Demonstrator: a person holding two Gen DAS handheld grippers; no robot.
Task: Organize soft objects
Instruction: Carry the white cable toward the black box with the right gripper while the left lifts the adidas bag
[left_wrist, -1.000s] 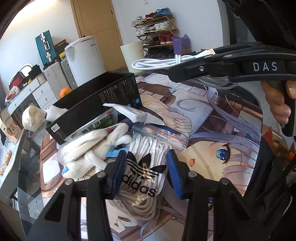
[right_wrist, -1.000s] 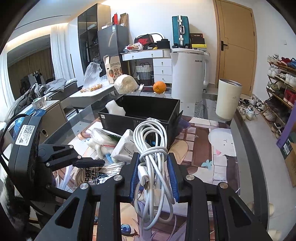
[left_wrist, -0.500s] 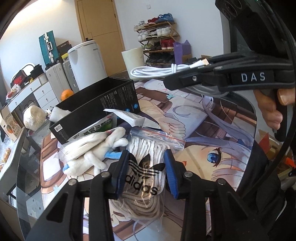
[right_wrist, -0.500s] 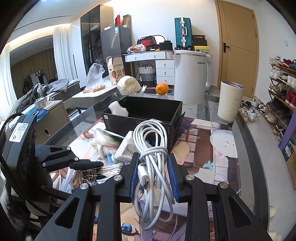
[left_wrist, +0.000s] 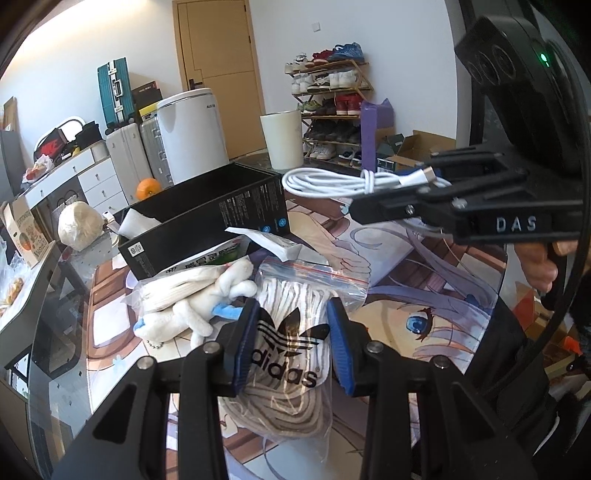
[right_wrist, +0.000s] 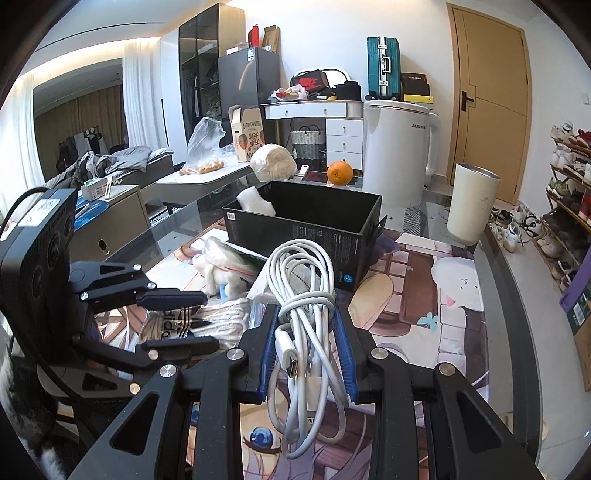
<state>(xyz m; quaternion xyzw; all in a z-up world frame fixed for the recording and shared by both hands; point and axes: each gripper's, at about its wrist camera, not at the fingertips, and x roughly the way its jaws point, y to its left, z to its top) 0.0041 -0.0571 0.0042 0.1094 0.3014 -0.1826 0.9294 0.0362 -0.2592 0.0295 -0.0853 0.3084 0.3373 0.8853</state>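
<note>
A clear zip bag of white laces with a black adidas logo (left_wrist: 288, 354) lies on the printed table mat. My left gripper (left_wrist: 291, 314) is shut on it, the blue pads (left_wrist: 246, 332) pressing its sides in. Beside it lie a white plush toy (left_wrist: 192, 306) and a bagged white cloth (left_wrist: 173, 291). My right gripper (right_wrist: 306, 314) is shut on a coiled white cable (right_wrist: 299, 266) and holds it in the air, right of the open black box (right_wrist: 303, 229). In the left wrist view that gripper (left_wrist: 369, 199) and its cable (left_wrist: 332, 182) hang above the mat.
A white soft item (right_wrist: 255, 201) sits in the black box's far corner. A green-printed packet (left_wrist: 210, 258) and a white paper packet (left_wrist: 266, 240) lean against the box. An orange (right_wrist: 340, 172) and a white lumpy bag (right_wrist: 273, 160) lie beyond it. A cream bin (right_wrist: 471, 203) stands past the table's edge.
The left gripper's jaws have drawn in onto the adidas bag, and the gripper has shifted and risen slightly with it. The right gripper has kept the cable still.
</note>
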